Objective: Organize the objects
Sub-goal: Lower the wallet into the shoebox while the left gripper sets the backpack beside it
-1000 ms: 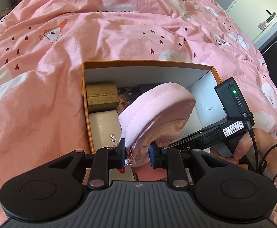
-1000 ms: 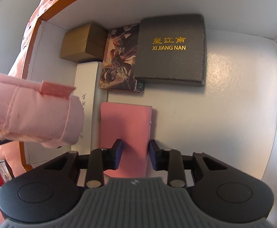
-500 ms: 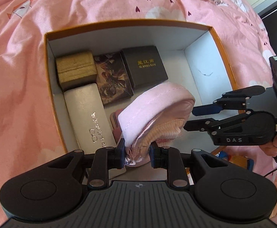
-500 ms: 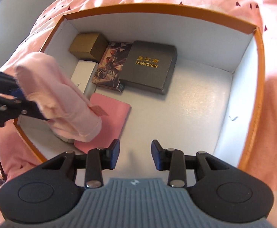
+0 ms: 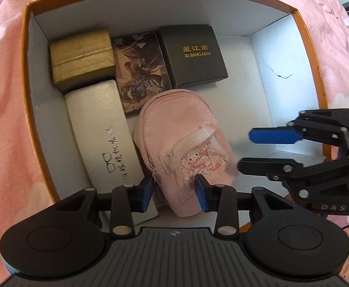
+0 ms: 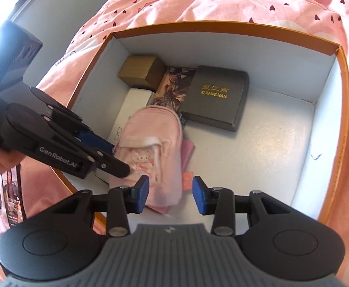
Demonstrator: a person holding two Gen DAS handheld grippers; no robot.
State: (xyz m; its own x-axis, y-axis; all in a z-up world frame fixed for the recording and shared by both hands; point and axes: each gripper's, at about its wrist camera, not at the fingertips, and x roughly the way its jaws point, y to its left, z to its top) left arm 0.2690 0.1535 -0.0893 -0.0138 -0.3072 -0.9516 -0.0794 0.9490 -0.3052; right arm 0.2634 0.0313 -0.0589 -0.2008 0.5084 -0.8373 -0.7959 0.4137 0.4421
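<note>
Where boxes lie, soft pouch (image 5: 186, 141)

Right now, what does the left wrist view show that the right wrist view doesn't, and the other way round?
Left wrist only: the white glasses case full length, and the right gripper open, empty.

Right wrist only: the flat pink item under the pink pouch, and the bare box floor beside it.

Both: the left gripper straddling the pouch, the gold box, the black box.
</note>
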